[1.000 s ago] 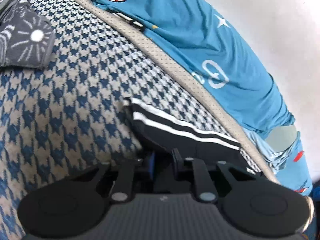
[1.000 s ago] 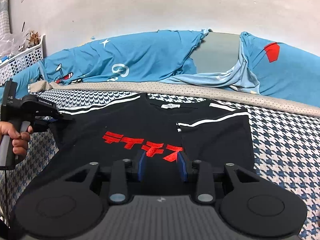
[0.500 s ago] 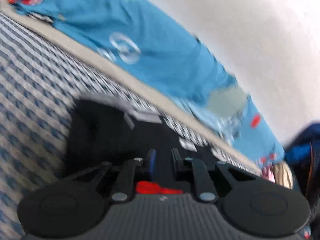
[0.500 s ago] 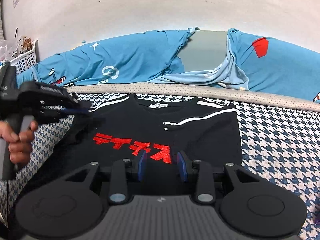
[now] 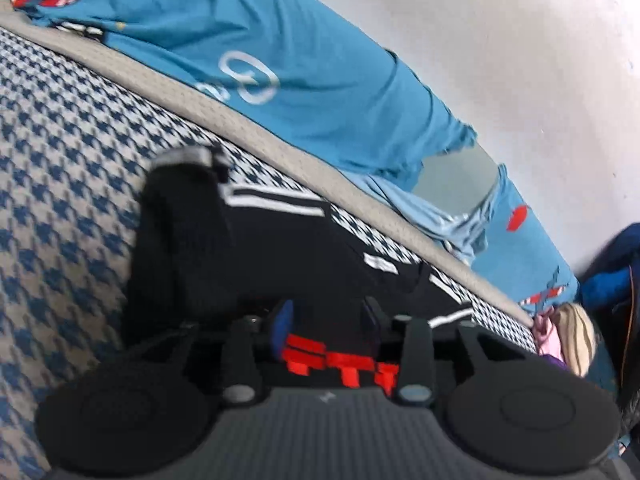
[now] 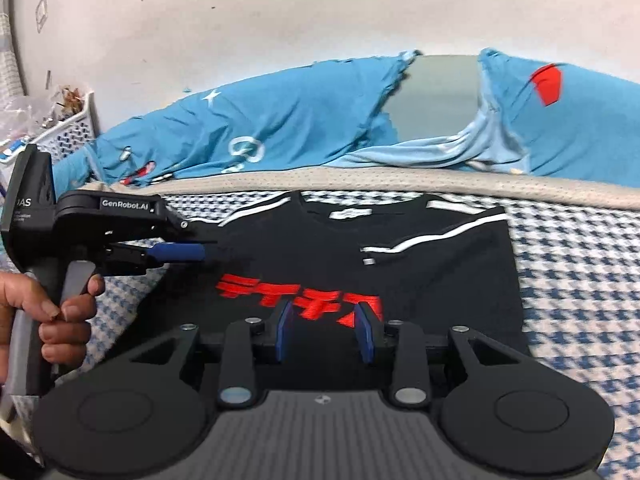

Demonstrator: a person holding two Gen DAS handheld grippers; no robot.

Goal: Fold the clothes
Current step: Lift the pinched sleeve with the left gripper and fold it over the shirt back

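Shirt (image 6: 400, 272) mid-frame before us, our left gripper (image 5: 326, 330) just opening, empty; right gripper (image 6: 325, 334) parted, empty.

A plain white wall (image 6: 280, 12) rises behind the bed. Its blue-and-white houndstooth cover (image 6: 580, 272) ends at a beige border (image 6: 360, 180), with crumpled blue bedding (image 6: 280, 128) along the far edge. A white lattice basket (image 6: 72, 132) stands at the far left corner

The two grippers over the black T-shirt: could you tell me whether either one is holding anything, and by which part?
Nothing is held: the left gripper has just opened over the black T-shirt; the right gripper is open too.
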